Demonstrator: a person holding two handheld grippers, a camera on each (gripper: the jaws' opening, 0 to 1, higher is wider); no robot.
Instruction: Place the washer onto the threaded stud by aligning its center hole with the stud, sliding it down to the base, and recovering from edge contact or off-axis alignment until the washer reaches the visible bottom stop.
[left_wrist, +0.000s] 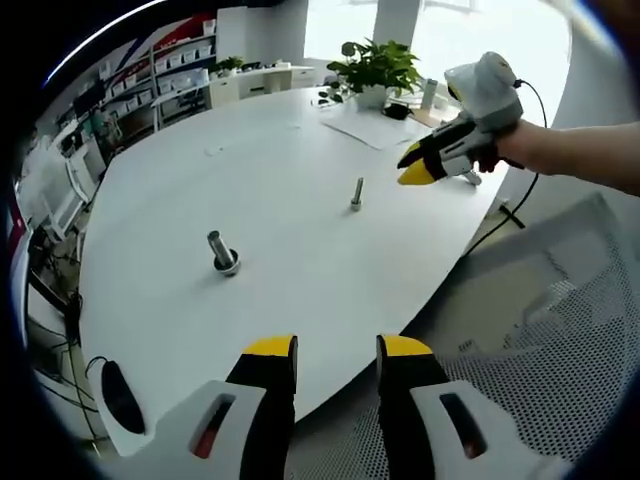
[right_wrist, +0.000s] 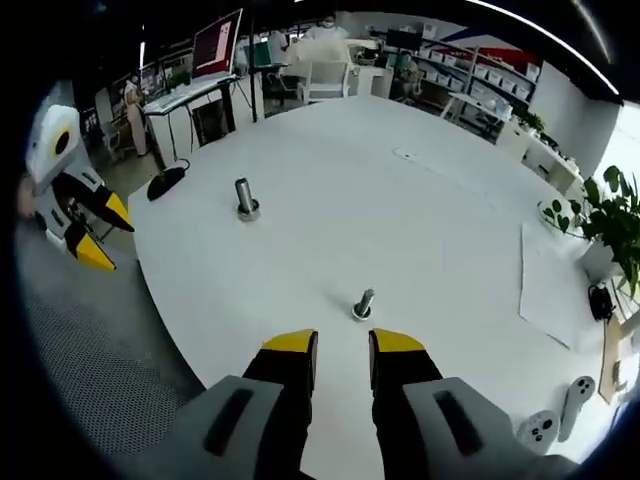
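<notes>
Both tools open w/ nothing held: bring right tool (right_wrist: 342, 358) down on what's prob. the washer by the small stud (right_wrist: 364, 303) on the surface (right_wrist: 420, 210), left tool (left_wrist: 335, 362) well back.

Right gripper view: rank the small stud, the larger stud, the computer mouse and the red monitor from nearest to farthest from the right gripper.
1. Small stud, on the white table just ahead of the right gripper.
2. Larger stud, farther up the table, to the left.
3. Computer mouse, at the table's left edge.
4. Red monitor, on a desk beyond the table.
</notes>
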